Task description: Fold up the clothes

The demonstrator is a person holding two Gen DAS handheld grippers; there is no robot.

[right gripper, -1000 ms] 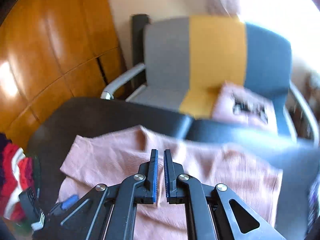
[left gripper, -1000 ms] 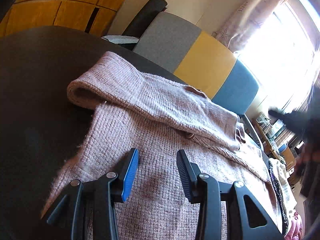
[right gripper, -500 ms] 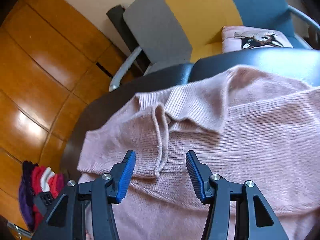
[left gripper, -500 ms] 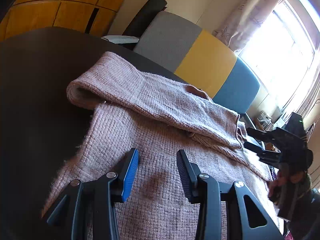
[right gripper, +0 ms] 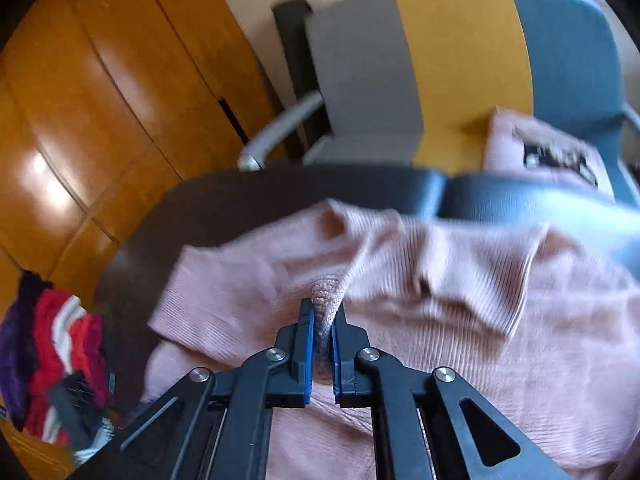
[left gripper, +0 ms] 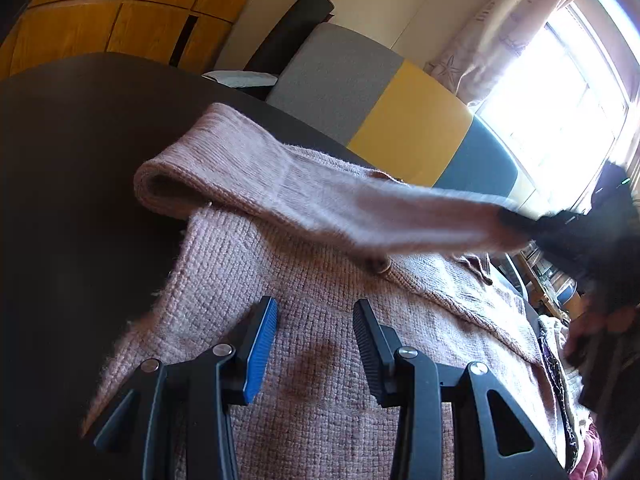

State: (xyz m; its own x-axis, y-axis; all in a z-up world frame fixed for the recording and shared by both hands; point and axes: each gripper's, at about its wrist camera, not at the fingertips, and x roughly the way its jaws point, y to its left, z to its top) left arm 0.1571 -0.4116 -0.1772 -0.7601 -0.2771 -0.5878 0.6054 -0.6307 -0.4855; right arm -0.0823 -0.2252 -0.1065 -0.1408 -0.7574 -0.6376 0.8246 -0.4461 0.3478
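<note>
— Pink knit sweater [left gripper: 320,360], where? 
— Spread flat on the dark table [left gripper: 72,200], body towards the camera, one sleeve [left gripper: 248,184] folded across the upper part.

— Left gripper [left gripper: 316,344]? 
— Fingers wide apart, hovering just above the sweater's body, nothing between them.

— Right gripper [right gripper: 320,344]? 
— Clamped on a bunched fold of the sweater [right gripper: 440,300] (a ridge of knit pinched between the blue pads [right gripper: 307,354]). Seen from the left wrist as a dark blurred shape [left gripper: 576,232] at the end of the sleeve, sleeve end raised off the body and smeared by motion.

— Hand visible? 
— Partly, below that gripper at the right edge [left gripper: 592,332], blurred.

— Around the table? 
— Chair [right gripper: 460,72] just behind, back in grey, yellow and blue panels, a pink printed cloth [right gripper: 548,148] lying on its seat. Red, white and purple clothes [right gripper: 52,360] heaped at the left, beside the table. Wooden panelling [right gripper: 100,100] behind, bright window [left gripper: 560,92] to the right.
</note>
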